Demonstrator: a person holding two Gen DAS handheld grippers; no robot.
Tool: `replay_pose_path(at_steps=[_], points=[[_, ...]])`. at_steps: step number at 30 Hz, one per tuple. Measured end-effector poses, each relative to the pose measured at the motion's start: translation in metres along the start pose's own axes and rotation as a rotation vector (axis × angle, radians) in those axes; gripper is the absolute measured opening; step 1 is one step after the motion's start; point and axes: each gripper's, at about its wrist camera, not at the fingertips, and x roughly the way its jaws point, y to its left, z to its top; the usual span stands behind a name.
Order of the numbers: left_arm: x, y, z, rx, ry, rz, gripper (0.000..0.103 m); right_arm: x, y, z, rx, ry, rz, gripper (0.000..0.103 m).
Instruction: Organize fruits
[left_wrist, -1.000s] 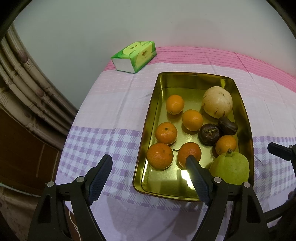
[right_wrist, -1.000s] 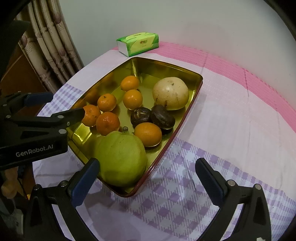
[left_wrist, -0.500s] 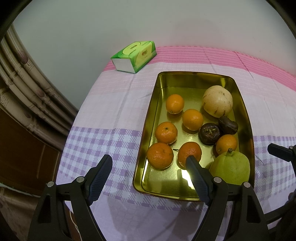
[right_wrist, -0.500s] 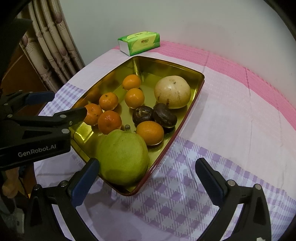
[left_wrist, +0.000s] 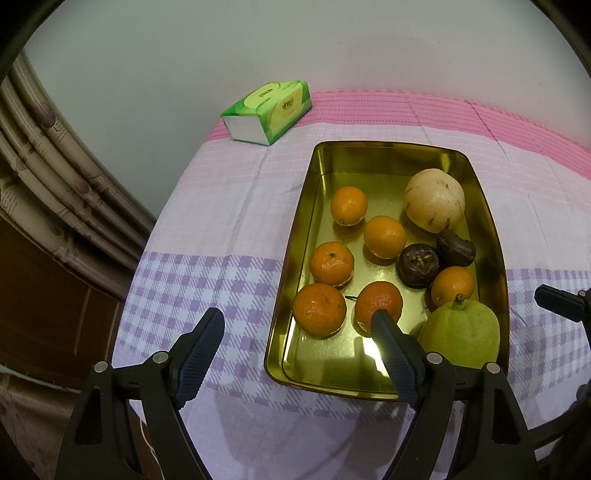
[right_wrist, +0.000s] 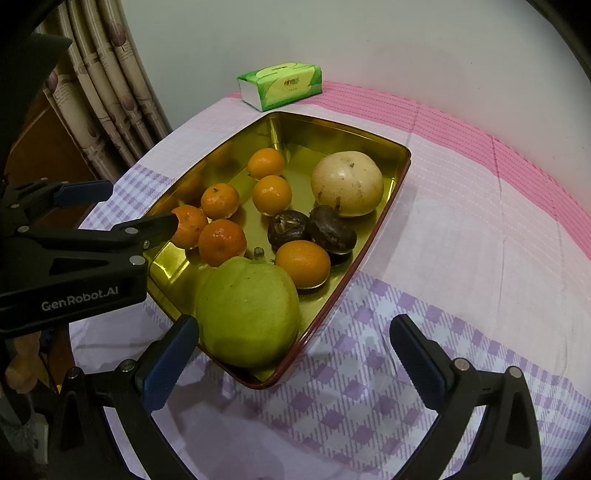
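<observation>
In your left wrist view, your left gripper (left_wrist: 297, 328) hovered with fingers spread and nothing between them, one finger over the cloth (left_wrist: 221, 206), the other over the tray (left_wrist: 384, 147). The tray held six oranges (left_wrist: 331, 263), two dark fruits (left_wrist: 419, 265), a pale melon (left_wrist: 434, 199) and a green pear (left_wrist: 460, 334). The print on the tissue pack (left_wrist: 269, 110) was too small to read.

In your right wrist view, your right gripper (right_wrist: 293, 332) was also spread and empty, straddling the tray's near corner beside the pear (right_wrist: 247, 310). Your left gripper's body (right_wrist: 74, 269) read "GenRobot.AI".
</observation>
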Motion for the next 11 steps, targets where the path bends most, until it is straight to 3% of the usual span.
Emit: replay_pose_path(at_steps=[11], points=[[0.0,0.0013,-0.0012,0.001,0.002,-0.001,0.082,-0.0002,-0.0004,-0.0001,0.001,0.001,0.002,0.103]])
